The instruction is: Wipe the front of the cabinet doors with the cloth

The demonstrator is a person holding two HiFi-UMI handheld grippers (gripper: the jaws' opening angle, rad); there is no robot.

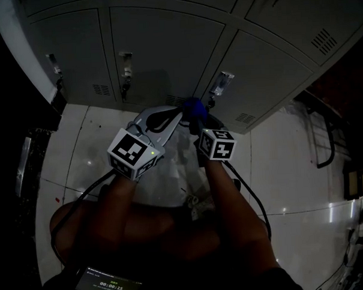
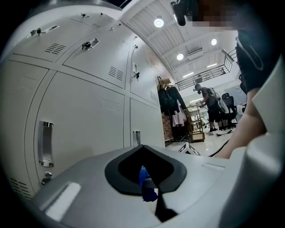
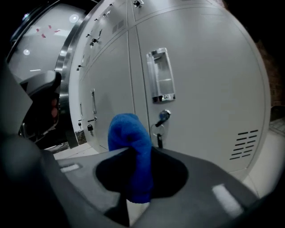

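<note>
Grey cabinet doors [image 1: 165, 46] with recessed handles and keyed locks fill the top of the head view, low near the floor. A blue cloth [image 1: 194, 108] is bunched just in front of the door with the handle [image 1: 222, 84]. My right gripper [image 1: 196, 118] is shut on the cloth [image 3: 131, 147], which bulges up out of the closed jaws, a short way from the door [image 3: 200, 89] and its key [image 3: 164, 116]. My left gripper [image 1: 179, 115] is beside it, jaws closed, with a small blue corner of cloth [image 2: 145, 181] pinched in their seam.
White tiled floor [image 1: 290, 166] runs under the lockers. Cables [image 1: 251, 195] trail back from the grippers. A dark metal frame [image 1: 325, 141] stands at the right. A screen with a timer [image 1: 106, 286] is at the bottom. Further off stand hanging clothes [image 2: 171, 100] and a person [image 2: 209, 107].
</note>
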